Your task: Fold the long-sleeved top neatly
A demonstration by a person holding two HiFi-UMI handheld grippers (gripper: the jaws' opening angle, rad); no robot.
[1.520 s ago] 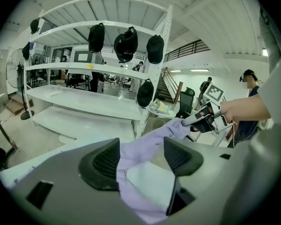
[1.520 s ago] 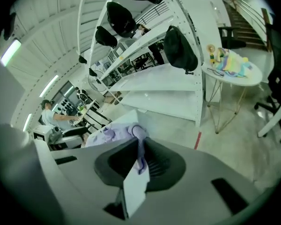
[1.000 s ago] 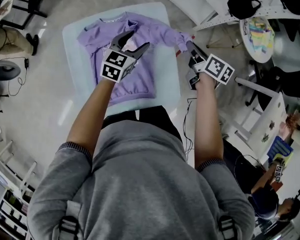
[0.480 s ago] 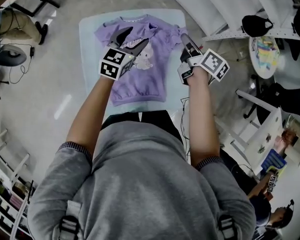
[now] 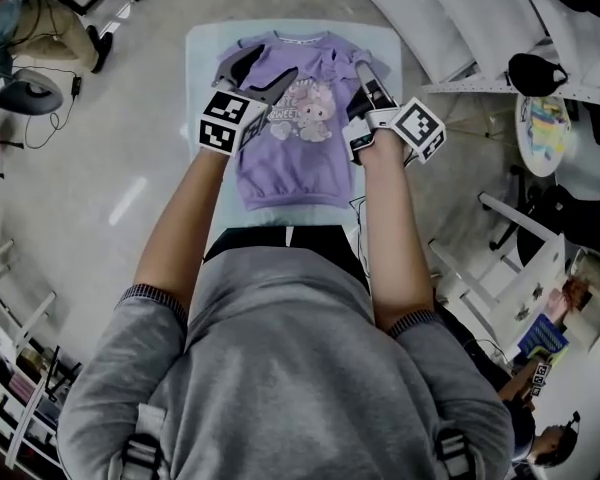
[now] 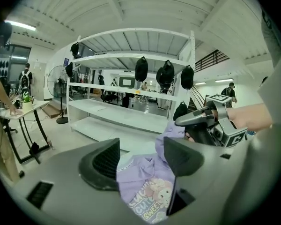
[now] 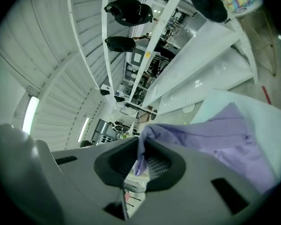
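Pale blue tabletop [image 5: 202, 78] carries the purple long-sleeved top [image 5: 290, 163], flat, print up. Right tool [image 5: 365, 80], at 2 o'clock, grips the sleeve [image 7: 201, 135]. Left tool [image 5: 261, 72], at 10 o'clock, stands wide and empty.

white rack [image 5: 450, 28] crowds right claw [image 5: 363, 78]

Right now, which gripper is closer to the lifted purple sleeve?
Right. The right gripper has its fingers pinched on the sleeve itself. The left gripper hangs open above the other side of the top, apart from that sleeve.
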